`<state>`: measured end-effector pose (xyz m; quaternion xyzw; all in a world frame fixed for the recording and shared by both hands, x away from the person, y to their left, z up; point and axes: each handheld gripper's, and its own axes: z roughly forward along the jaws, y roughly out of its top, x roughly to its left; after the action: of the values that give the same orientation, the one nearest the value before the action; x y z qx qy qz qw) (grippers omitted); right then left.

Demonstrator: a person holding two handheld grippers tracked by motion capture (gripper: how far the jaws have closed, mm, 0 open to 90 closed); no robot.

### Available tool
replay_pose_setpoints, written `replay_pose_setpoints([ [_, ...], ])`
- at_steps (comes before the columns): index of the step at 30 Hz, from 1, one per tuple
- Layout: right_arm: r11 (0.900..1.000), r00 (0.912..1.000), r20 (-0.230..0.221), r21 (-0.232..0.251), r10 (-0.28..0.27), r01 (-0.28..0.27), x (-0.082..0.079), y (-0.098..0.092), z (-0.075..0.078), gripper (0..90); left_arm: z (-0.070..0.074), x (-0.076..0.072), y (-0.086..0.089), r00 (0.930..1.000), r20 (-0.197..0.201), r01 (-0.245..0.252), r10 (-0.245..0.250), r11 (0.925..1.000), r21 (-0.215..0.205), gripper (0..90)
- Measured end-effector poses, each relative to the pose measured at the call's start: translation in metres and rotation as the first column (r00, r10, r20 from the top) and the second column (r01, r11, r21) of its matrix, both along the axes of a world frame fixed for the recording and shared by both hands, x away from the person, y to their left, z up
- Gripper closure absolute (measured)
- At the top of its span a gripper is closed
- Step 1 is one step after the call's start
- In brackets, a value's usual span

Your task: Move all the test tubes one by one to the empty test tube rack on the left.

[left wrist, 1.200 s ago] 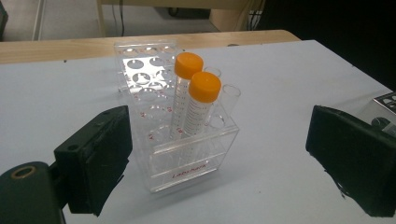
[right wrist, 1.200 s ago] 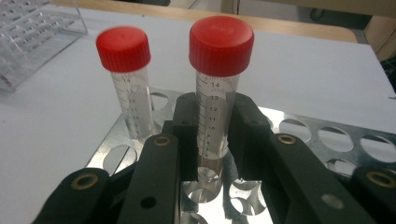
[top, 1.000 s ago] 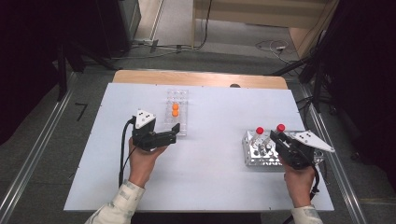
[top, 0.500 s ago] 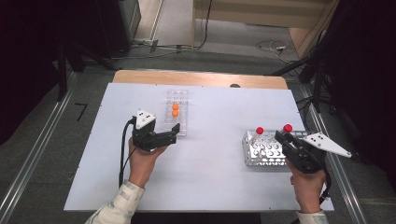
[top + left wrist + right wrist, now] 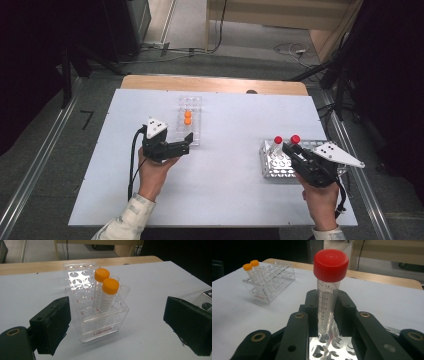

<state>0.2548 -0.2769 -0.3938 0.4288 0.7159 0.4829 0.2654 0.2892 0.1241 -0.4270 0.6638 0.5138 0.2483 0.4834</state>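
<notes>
My right gripper (image 5: 294, 148) (image 5: 328, 312) is shut on a clear tube with a red cap (image 5: 295, 139) (image 5: 331, 265). It holds the tube upright, with its lower end just above the holes of a metal rack (image 5: 274, 167) (image 5: 329, 350) at the table's right. A second red-capped tube (image 5: 278, 140) stands in that rack. My left gripper (image 5: 185, 144) (image 5: 118, 327) is open and rests on the table. It faces the near end of a clear plastic rack (image 5: 190, 120) (image 5: 100, 327) that holds two orange-capped tubes (image 5: 187, 117) (image 5: 110, 286).
The white table top (image 5: 230, 150) lies broad between the two racks. A wooden strip (image 5: 210, 84) runs along its far edge, and dark stands and cables lie on the floor beyond. Each gripper trails a black cable (image 5: 132, 165).
My right gripper has risen a little with the red-capped tube, swinging right and then back over the metal rack. The left gripper has kept still.
</notes>
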Motion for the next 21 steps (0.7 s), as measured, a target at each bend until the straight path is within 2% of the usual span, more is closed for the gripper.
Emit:
replay_pose_setpoints([
  [9, 0.996, 0.9969, -0.016, -0.033, 0.078, -0.078, 0.004, 0.032, -0.003, 71.4, 0.001, 0.000, 0.000, 1.0000, 0.003, -0.001, 0.001, 1.0000, -0.004, 8.3],
  [15, 0.988, 0.9901, -0.026, -0.067, 0.138, -0.140, 0.011, 0.061, -0.005, 71.4, 0.002, -0.001, 0.000, 1.0000, 0.006, 0.004, -0.004, 1.0000, -0.009, 8.5],
  [21, 0.980, 0.9826, -0.035, -0.076, 0.183, -0.185, 0.019, 0.088, -0.008, 71.4, 0.004, -0.003, -0.003, 0.9998, 0.012, 0.016, -0.015, 0.9997, -0.017, 8.7],
])
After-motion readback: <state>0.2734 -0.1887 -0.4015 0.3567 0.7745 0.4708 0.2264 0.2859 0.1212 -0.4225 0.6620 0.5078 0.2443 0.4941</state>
